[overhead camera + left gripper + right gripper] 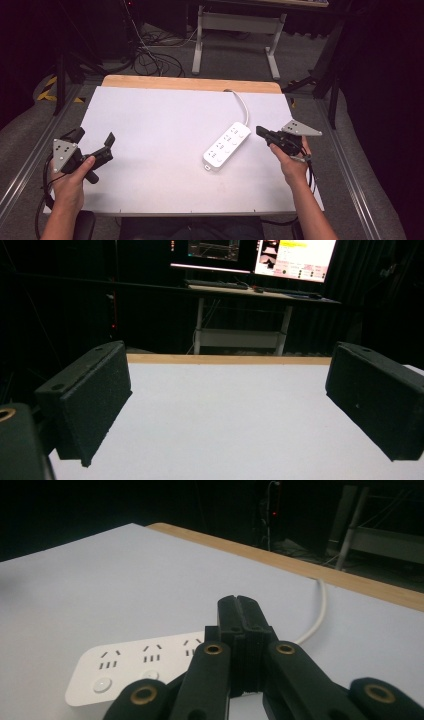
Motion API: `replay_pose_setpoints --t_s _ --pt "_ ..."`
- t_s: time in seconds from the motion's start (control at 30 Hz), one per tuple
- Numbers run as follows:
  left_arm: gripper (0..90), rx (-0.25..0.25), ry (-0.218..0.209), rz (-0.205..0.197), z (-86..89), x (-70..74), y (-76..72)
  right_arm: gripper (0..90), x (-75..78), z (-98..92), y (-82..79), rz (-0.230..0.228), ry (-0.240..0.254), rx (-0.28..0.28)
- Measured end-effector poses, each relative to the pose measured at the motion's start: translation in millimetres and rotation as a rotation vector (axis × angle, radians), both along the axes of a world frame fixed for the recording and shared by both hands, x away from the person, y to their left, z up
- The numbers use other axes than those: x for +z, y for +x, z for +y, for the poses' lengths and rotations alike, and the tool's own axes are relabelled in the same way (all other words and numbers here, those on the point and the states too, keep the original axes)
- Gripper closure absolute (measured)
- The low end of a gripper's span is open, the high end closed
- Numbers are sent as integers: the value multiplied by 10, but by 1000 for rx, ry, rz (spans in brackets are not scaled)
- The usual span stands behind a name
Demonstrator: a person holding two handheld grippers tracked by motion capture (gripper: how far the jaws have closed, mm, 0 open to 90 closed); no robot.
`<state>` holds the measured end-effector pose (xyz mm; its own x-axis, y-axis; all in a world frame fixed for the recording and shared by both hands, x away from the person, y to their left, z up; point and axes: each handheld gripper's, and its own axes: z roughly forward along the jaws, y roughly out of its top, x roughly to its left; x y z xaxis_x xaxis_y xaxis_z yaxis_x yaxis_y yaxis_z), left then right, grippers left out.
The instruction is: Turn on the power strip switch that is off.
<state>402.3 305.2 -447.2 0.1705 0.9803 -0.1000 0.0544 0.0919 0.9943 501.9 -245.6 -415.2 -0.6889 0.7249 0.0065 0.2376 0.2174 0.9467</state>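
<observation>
Power strip (227, 145) on table (150, 120), just beside closed right tool (264, 132)

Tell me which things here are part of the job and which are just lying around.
In the job:
- white power strip with its cord, lying on the white table
- right gripper, shut, empty, beside the strip's far end
- left gripper, open, empty, near the table's left edge

Lying about:
- desk with monitors beyond the table
- floor cables
</observation>
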Motion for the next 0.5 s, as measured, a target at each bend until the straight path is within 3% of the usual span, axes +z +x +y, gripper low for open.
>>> replay_pose_setpoints --t_s 0.5 --pt "44 11 6 1 41 -5 -69 900 -84 321 99 64 -71 100"
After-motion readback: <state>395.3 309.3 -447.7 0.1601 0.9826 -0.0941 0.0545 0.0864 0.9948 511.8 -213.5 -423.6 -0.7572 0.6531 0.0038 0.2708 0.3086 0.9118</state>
